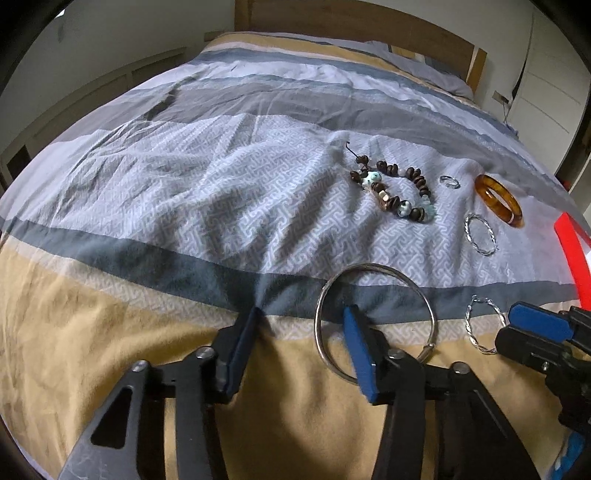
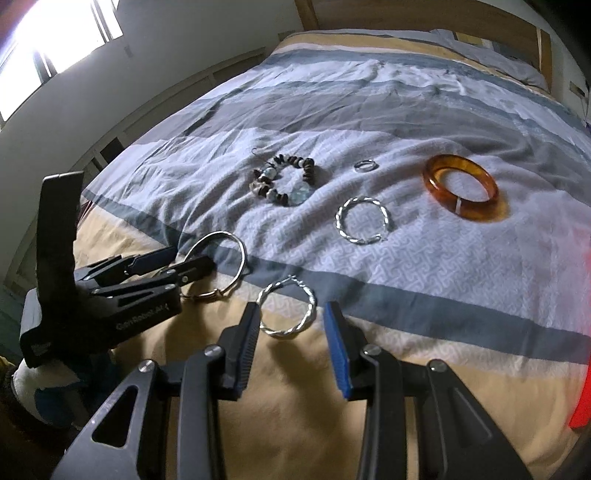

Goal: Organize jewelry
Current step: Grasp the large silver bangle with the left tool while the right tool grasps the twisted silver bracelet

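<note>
Jewelry lies on a striped bedspread (image 1: 184, 166). A plain silver bangle (image 1: 402, 273) lies around the right finger of my open left gripper (image 1: 303, 325); it also shows in the right wrist view (image 2: 242, 247). A twisted silver hoop (image 2: 286, 334) lies just ahead of my open right gripper (image 2: 291, 325), between its fingertips. A second twisted hoop (image 2: 364, 221), a small silver ring (image 2: 365, 165), a beaded bracelet (image 2: 284, 181) and an amber bangle (image 2: 461, 188) lie farther out. The left gripper (image 2: 173, 264) appears in the right wrist view, the right gripper (image 1: 532, 328) in the left.
A red object (image 1: 574, 258) sits at the right edge of the bed. A wooden headboard (image 1: 351, 18) and a pillow (image 1: 424, 62) are at the far end. A white wall and a window (image 2: 55, 37) are on the left.
</note>
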Tool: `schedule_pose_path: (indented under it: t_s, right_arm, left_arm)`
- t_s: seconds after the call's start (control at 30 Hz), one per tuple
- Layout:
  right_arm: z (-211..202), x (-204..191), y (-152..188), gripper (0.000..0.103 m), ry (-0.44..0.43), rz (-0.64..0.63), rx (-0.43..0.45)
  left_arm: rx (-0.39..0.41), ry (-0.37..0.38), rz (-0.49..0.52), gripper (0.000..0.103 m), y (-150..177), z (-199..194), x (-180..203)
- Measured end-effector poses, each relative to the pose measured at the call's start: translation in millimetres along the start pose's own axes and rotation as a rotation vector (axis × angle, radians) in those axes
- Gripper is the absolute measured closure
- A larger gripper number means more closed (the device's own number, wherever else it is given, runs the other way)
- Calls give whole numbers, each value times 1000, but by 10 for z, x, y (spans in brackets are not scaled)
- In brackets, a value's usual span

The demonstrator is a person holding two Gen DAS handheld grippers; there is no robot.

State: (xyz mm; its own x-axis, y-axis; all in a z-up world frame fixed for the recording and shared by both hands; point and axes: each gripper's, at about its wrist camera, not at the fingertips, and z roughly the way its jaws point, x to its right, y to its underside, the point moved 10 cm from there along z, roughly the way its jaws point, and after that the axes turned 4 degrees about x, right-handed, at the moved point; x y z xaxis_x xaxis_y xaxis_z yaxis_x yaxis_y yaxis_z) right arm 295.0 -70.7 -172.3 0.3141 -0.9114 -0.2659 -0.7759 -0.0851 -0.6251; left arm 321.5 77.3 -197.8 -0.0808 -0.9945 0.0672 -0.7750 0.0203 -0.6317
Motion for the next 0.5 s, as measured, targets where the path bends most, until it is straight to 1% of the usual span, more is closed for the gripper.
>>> schedule_pose_path:
  t_s: [0.07, 0.1, 0.13, 0.17, 0.23, 0.27, 0.33, 0.37, 0.4, 0.47, 0.5]
  right_arm:
    - [23, 34, 0, 69, 9, 7, -4]
    - [51, 54, 6, 69, 17, 9, -12]
    - [70, 66, 15, 69, 21, 8, -17]
    - [105, 73, 26, 69, 27, 2, -27]
    - [176, 84, 51, 69, 40, -13, -47]
    - [201, 89, 58, 70, 43, -16, -53]
    - [241, 107, 56, 74, 53, -19, -62]
    - [254, 114, 54, 79, 57, -24, -65]
    - [260, 118, 52, 88, 61, -31, -67]
    - [252, 146, 47, 98, 68, -35, -68]
    - [232, 158, 46, 98, 65, -30, -66]
  left_arm:
    - [8, -8, 6, 65, -5, 3, -1]
    - [12, -12, 9, 69, -7, 1, 0]
    - [16, -18, 16, 76, -9, -5, 4]
    - [19, -23, 25, 80, -12, -12, 15]
    - [22, -29, 44, 94, -20, -18, 49]
    - [24, -35, 55, 96, -22, -23, 68]
    - [29, -54, 71, 97, -27, -31, 92]
    - [31, -62, 70, 98, -28, -39, 93]
    - [32, -65, 67, 98, -31, -48, 93]
    - [37, -69, 55, 98, -45, -80, 88]
    - [41, -71, 47, 98, -53, -107, 85]
